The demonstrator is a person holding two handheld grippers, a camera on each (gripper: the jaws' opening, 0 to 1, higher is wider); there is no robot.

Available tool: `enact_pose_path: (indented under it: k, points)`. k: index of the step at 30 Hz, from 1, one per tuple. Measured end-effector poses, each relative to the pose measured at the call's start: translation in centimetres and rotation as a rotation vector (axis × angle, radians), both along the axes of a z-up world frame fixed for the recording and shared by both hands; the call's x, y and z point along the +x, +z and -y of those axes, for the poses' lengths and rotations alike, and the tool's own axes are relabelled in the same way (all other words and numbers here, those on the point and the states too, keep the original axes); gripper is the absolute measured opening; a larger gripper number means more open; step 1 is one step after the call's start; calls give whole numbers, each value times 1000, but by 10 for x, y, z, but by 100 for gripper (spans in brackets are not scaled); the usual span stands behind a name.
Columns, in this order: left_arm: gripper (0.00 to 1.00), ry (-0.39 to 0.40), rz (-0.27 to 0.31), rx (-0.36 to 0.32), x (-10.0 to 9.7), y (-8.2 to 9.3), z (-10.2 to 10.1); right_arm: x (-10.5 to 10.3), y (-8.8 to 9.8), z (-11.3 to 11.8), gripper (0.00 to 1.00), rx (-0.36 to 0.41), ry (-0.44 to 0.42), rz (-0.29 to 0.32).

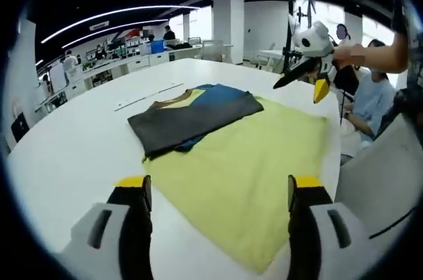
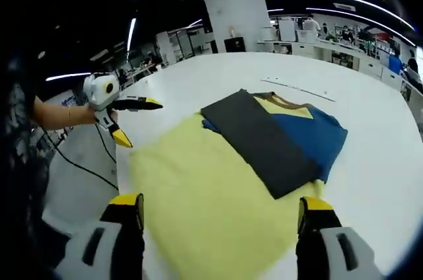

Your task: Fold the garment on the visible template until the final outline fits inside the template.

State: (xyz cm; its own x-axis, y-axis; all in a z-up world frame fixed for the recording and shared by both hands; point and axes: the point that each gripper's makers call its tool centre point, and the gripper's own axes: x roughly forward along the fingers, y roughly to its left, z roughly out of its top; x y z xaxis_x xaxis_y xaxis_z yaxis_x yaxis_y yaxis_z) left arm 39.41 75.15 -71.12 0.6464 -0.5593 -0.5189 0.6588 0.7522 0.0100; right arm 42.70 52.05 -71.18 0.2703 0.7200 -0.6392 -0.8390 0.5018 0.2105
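Note:
A folded garment (image 1: 192, 118), dark grey on top with blue and yellow panels and a brown collar, lies on the far part of a pale yellow template (image 1: 251, 168) spread on the white table (image 1: 73, 148). One side of the garment (image 2: 271, 138) reaches past the template (image 2: 192, 187) onto bare table. My left gripper (image 1: 217, 184) is open above the template's near edge, holding nothing. My right gripper (image 2: 220, 206) is also open and empty over the opposite edge. Each shows in the other's view, held up in a hand above the table edge: right gripper (image 1: 297, 93), left gripper (image 2: 145, 125).
A long thin white strip (image 1: 149, 97) lies on the table beyond the garment. The table edge (image 2: 119, 161) runs close beside the template, with a cable (image 2: 79, 161) on the floor below. A seated person (image 1: 370, 98) is just past the table. Desks and a white pillar (image 2: 234, 9) stand further back.

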Motion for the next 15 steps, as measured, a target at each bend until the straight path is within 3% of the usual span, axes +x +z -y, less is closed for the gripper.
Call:
enact_pose_path:
  k: [4, 8, 15]
  points:
    - [73, -26, -26, 25, -14, -7, 0, -20, -12, 9, 93, -35, 27, -26]
    - [67, -41, -47, 14, -27, -11, 2, -40, -24, 16, 81, -73, 47, -63]
    - [54, -110, -112, 58, -51, -28, 9, -64, -40, 27, 77, -155, 87, -53]
